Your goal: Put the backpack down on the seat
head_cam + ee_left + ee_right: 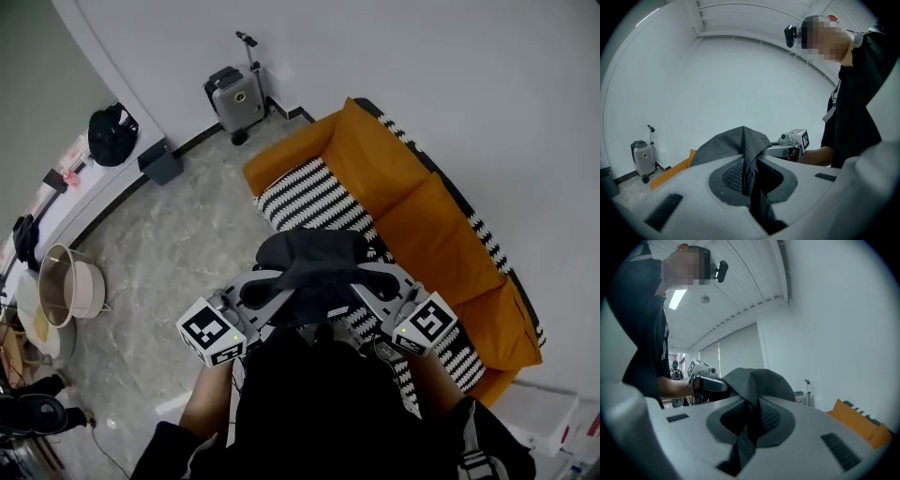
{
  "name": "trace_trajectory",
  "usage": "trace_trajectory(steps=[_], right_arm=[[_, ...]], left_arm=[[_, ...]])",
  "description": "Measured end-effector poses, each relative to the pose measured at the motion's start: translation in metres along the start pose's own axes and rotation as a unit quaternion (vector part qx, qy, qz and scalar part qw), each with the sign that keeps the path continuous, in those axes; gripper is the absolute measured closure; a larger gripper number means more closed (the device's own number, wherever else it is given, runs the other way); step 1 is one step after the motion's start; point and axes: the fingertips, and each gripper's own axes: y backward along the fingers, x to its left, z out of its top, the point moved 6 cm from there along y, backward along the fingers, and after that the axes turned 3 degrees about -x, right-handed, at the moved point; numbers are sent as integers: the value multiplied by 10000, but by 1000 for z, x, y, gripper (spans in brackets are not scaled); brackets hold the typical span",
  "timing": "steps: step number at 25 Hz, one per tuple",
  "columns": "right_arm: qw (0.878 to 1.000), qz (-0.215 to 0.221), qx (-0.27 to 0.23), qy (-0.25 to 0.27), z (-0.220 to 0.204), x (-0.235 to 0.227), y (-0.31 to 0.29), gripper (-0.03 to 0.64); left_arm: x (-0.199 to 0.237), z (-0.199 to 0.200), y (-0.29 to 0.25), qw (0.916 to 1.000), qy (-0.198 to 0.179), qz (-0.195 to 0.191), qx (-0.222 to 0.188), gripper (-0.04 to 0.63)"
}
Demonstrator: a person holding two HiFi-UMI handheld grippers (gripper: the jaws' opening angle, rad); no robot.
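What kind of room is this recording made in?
Probably a living room or lounge, perhaps a staged one: an orange sofa with striped cushions stands against the wall, on a marble-look tiled floor, with a small suitcase parked nearby.

The head view looks steeply down from above; both gripper views face each other closely, sharing the dark grey fabric backpack (314, 255).

Grey suitcase (234, 98), dark bin (161, 165)
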Motion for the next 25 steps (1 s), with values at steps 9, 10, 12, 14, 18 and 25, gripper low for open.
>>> trace_trajectory(steps=[9,10,12,14,18,25], right_arm=[[9990,-187,-92,-384,-11,-33,-40,581],[9988,-237,-72,-422,-11,-38,-46,581],[9985,-314,-14,-446,-11,-47,-60,581],[9982,-390,74,-449,-10,-56,-75,581],[9960,-630,422,-466,-12,-77,-105,581],[9950,-840,329,-439,-2,-109,-153,581]], left_arm=[[62,-13,-17,9992,211,-298,137,566],[71,-14,-19,9990,247,-335,155,566],[90,-13,-22,9985,301,-427,189,566],[109,-13,-23,9977,325,-547,224,566],[151,-8,-27,9968,312,-683,278,566],[216,16,-35,9958,67,-878,254,566]])
